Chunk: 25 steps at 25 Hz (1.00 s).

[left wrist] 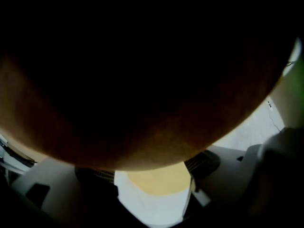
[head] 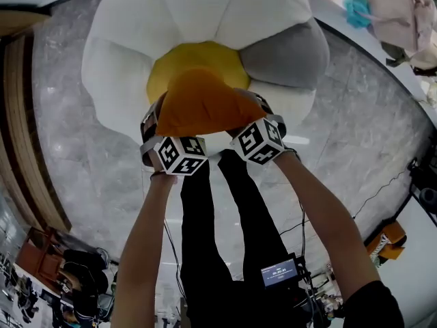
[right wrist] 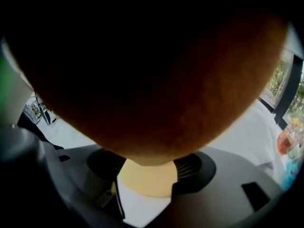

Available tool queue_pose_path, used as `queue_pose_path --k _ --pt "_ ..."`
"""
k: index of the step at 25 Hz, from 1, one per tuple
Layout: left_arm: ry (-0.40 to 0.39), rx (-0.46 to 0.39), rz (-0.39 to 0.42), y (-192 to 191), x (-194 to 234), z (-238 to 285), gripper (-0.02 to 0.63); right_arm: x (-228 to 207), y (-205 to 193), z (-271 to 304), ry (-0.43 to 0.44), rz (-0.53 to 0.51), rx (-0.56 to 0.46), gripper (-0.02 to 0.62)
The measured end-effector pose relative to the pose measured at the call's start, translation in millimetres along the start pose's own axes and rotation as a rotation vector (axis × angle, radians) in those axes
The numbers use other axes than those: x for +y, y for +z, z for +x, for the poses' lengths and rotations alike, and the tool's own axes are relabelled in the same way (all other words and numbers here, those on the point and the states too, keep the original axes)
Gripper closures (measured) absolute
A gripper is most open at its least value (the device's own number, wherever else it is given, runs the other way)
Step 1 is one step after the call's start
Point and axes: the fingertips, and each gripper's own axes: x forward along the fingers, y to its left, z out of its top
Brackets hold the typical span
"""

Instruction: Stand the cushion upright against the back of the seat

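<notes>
An orange cushion (head: 198, 104) hangs low over the yellow middle (head: 198, 55) of a flower-shaped seat with white petals (head: 136, 33) and one grey petal (head: 287, 57). My left gripper (head: 153, 123) grips the cushion's near left corner and my right gripper (head: 263, 111) its near right corner. In the left gripper view the cushion (left wrist: 142, 103) fills most of the picture above the left gripper (left wrist: 152, 175), with yellow and white seat fabric showing below. The right gripper view is alike: the cushion (right wrist: 152, 89) bulges down between the jaws of the right gripper (right wrist: 147, 170). The seat's back is not told apart here.
The seat stands on a grey marble floor (head: 61, 128). The person's black-clad legs (head: 205, 238) are just before the seat, with a small screen device (head: 278, 273) at the waist. Bags and a teal thing (head: 356, 9) lie at the top right. Shoes (head: 82, 265) sit at the bottom left.
</notes>
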Motion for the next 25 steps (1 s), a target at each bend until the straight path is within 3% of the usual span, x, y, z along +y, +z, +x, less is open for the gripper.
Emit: queue_pose_path --k 5,8,13,19,25 --pt "0.07 -0.037 -0.004 19.4 28.7 31.6 0.178 -36.4 1.1 24.1 -0.066 -0.054 -0.016 0.284" --pt "0.081 0.004 -0.001 20.1 38.6 49.7 0.178 -52.6 -3.0 35.0 -0.078 -0.032 -0.018 0.285" --pt "0.043 0.057 0.009 28.7 50.1 71.5 0.178 -71.6 -10.0 52.5 -0.06 0.041 -0.002 0.285" --pt "0.042 0.097 -0.064 32.7 62.7 75.9 0.178 -87.4 -1.5 59.6 -0.008 0.184 0.0 0.27" --pt "0.021 0.128 -0.137 38.4 75.2 74.7 0.181 -101.1 11.5 61.4 -0.033 0.272 0.049 0.256"
